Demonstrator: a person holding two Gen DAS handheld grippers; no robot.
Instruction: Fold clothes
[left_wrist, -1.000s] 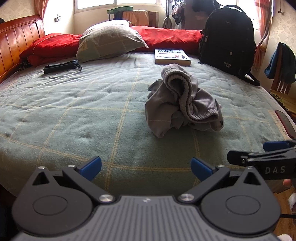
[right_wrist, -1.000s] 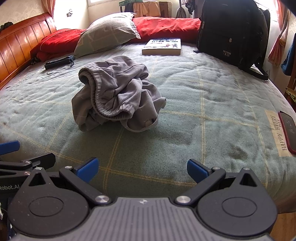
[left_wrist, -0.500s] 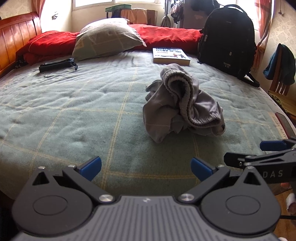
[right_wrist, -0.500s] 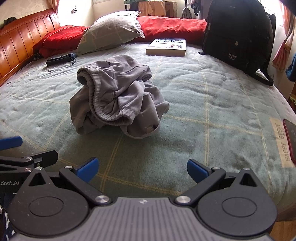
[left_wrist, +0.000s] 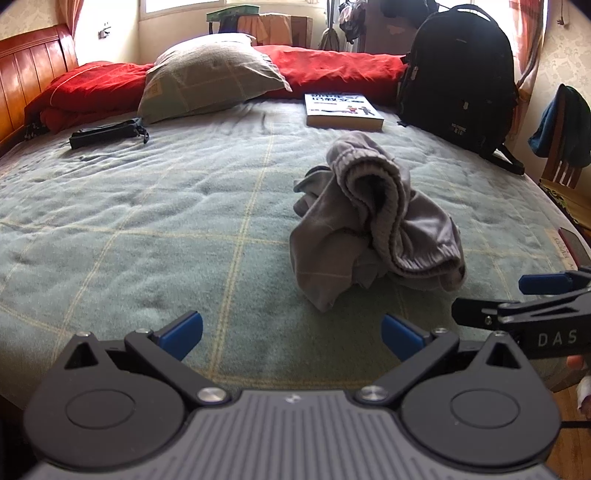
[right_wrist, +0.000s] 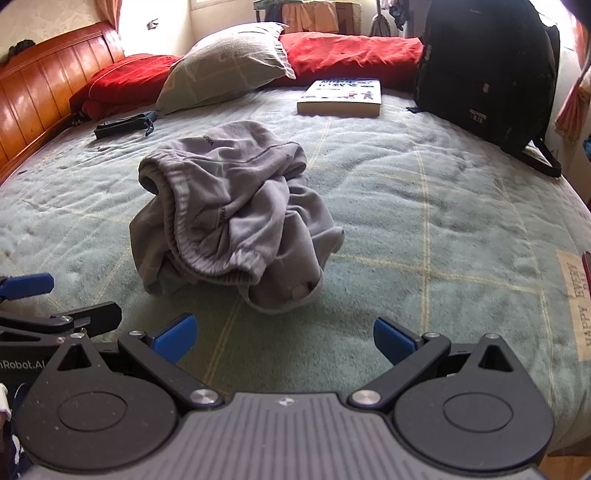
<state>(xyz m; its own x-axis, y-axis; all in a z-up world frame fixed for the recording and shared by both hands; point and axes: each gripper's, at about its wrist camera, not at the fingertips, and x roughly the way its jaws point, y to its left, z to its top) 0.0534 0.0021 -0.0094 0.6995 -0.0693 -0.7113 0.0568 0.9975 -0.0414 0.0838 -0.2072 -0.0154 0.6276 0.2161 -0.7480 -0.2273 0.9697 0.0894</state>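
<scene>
I have both tools over the near edge of the bed (left_wrist: 129, 221), side by side and empty. The left tool (left_wrist: 291, 332) has its blue pads spread wide with nothing between them, and the right tool (right_wrist: 282, 334) is just as wide and bare. Neither touches cloth yet.

The thing to fold is the grey garment (right_wrist: 229, 218), a crumpled heap on the green blanket, near the middle of the bed and a little ahead of both tools. It looks like sweatpants: a ribbed elastic band (left_wrist: 373, 192) loops over the top of the pile, and a gathered cuff hangs toward me on the near side. From the left wrist view the heap sits to the right of centre; from the right wrist view it sits left of centre, so it lies between the two tools.

As I judge it, the step now is to reach in and open the heap flat before any fold. I would take the elastic band at two points well apart, one per tool, pinching only one layer of the rim, then lift and shake so the legs drop free. Grabbing the bulk would only drag the knot along. The book (right_wrist: 341, 96) and the black backpack (right_wrist: 487, 74) lie farther back, well apart from the garment, so there is room to spread it toward the left.
</scene>
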